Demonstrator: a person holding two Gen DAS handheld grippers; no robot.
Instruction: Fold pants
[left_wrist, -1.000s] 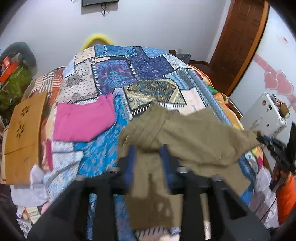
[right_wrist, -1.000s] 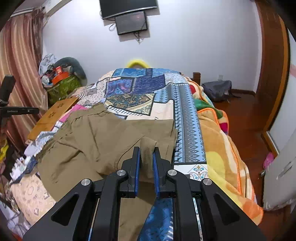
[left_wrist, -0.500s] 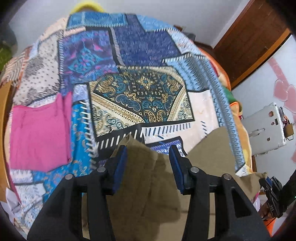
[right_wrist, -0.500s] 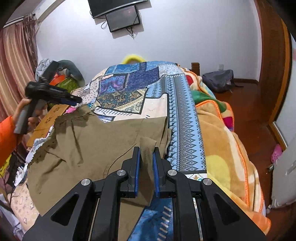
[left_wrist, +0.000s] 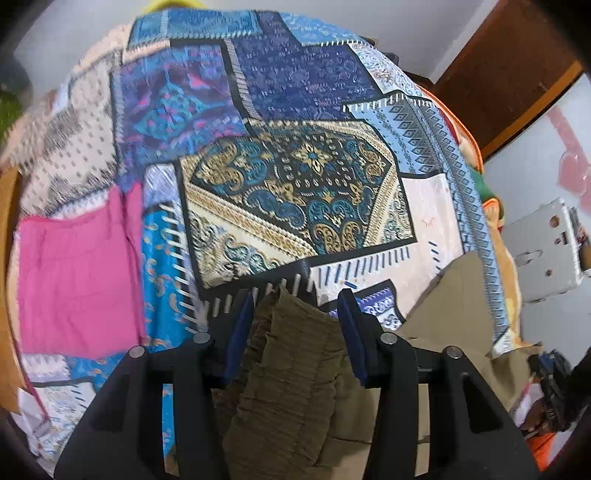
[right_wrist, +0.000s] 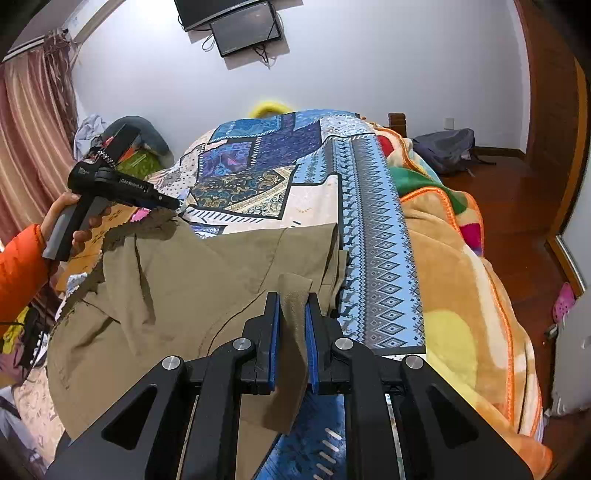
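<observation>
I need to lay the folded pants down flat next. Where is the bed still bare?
The patchwork quilt is bare beyond the pants, between the pink cloth and the orange blanket. The near end is crowded: pants spread there, held by the left gripper and right gripper.

A patchwork bedspread (left_wrist: 295, 192) is spread over the bed, with a pink cloth (left_wrist: 77, 284) laid on it. An orange blanket (right_wrist: 461, 295) is draped beside it. A screen (right_wrist: 245, 31) is mounted on the wall.
</observation>
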